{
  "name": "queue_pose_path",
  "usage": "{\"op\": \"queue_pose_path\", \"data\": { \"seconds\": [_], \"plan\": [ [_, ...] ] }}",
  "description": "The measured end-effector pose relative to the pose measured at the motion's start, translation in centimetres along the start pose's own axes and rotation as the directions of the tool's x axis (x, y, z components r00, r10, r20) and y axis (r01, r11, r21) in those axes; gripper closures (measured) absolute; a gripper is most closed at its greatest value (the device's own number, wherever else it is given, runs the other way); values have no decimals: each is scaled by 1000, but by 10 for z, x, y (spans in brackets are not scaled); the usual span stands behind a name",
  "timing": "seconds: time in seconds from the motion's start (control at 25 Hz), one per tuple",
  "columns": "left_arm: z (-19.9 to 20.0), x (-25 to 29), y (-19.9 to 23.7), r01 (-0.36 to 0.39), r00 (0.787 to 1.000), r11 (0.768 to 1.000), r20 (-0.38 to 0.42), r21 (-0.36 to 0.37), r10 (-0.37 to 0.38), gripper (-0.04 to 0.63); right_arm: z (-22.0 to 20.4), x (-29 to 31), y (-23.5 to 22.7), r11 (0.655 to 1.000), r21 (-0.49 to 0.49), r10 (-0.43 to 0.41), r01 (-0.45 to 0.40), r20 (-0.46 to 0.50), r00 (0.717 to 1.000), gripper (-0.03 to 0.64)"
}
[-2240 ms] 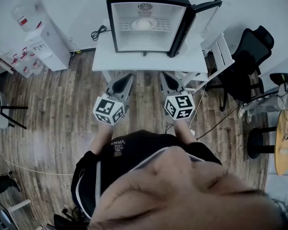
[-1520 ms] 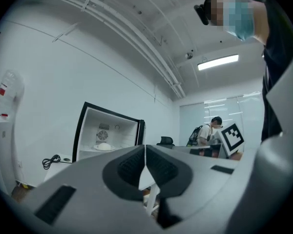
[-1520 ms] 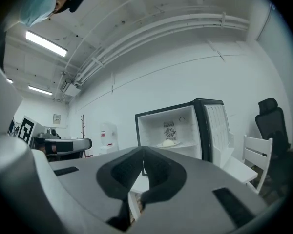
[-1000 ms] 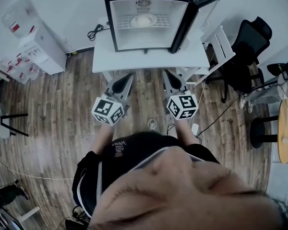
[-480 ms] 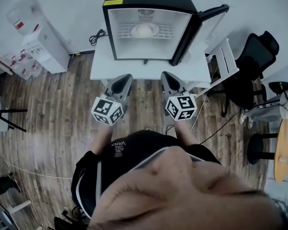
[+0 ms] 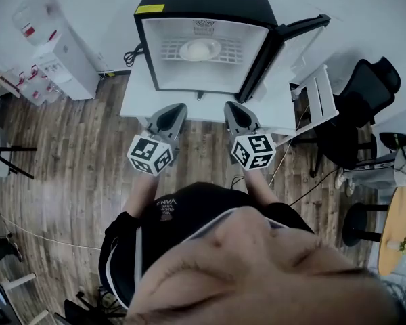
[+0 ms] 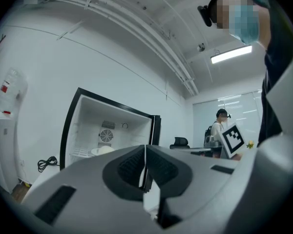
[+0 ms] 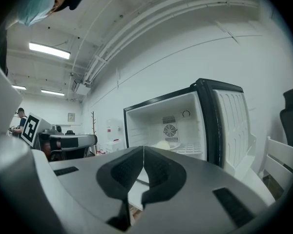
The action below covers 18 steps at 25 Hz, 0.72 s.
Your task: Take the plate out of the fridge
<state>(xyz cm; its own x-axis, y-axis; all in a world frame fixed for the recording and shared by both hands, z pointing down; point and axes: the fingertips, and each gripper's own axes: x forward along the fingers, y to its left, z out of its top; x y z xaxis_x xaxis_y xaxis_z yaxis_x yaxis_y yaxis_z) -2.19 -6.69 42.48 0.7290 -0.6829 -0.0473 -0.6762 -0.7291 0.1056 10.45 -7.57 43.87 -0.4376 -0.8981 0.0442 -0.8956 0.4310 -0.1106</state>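
A small black fridge (image 6: 196, 5) stands open on a white table (image 6: 139, 93), its door (image 6: 294, 39) swung out to the right. A pale plate (image 6: 199, 49) rests on the wire shelf inside, and shows as the plate (image 7: 101, 150) in the left gripper view and the plate (image 8: 162, 145) in the right gripper view. My left gripper (image 6: 175, 111) and right gripper (image 6: 231, 107) are side by side just short of the table's front edge, both pointing level at the fridge. Each is shut with nothing between its jaws, clear of the plate.
A water dispenser (image 6: 44, 39) stands at the left wall, and a black cable (image 6: 130, 56) lies by the fridge. A white rack (image 6: 318, 97) and a black office chair (image 6: 369, 87) are at the right. Wooden floor (image 6: 74, 147) spreads on the left. Another person (image 7: 219, 128) stands in the distance.
Both grippers have moved forward toward the fridge, which now looks larger and closer. Their jaws have stayed shut.
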Motion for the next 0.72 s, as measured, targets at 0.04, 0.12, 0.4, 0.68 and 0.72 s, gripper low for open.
{"op": "queue_pose_path", "data": {
  "seconds": [0.04, 0.12, 0.4, 0.68, 0.72],
  "plan": [
    [0, 4, 0, -6, 1000, 1000, 0, 1, 6, 577, 0, 2, -4, 1000, -1, 8, -8, -2, 1000, 604],
    [-1, 11, 0, -18, 1000, 1000, 1, 3, 18, 577, -1, 5, -11, 1000, -1, 23, -23, -7, 1000, 604],
    [-9, 22, 3, -67, 998, 998, -8, -8, 66, 577, -6, 13, -21, 998, 1, 68, -68, -23, 997, 604],
    [-14, 30, 11, -79, 996, 997, -33, -22, 79, 577, -11, 22, -27, 997, 6, 83, -82, -45, 996, 604],
    [-14, 33, 13, -78, 996, 997, -34, -23, 77, 577, -11, 24, -29, 997, 6, 80, -80, -44, 996, 604]
  ]
}}
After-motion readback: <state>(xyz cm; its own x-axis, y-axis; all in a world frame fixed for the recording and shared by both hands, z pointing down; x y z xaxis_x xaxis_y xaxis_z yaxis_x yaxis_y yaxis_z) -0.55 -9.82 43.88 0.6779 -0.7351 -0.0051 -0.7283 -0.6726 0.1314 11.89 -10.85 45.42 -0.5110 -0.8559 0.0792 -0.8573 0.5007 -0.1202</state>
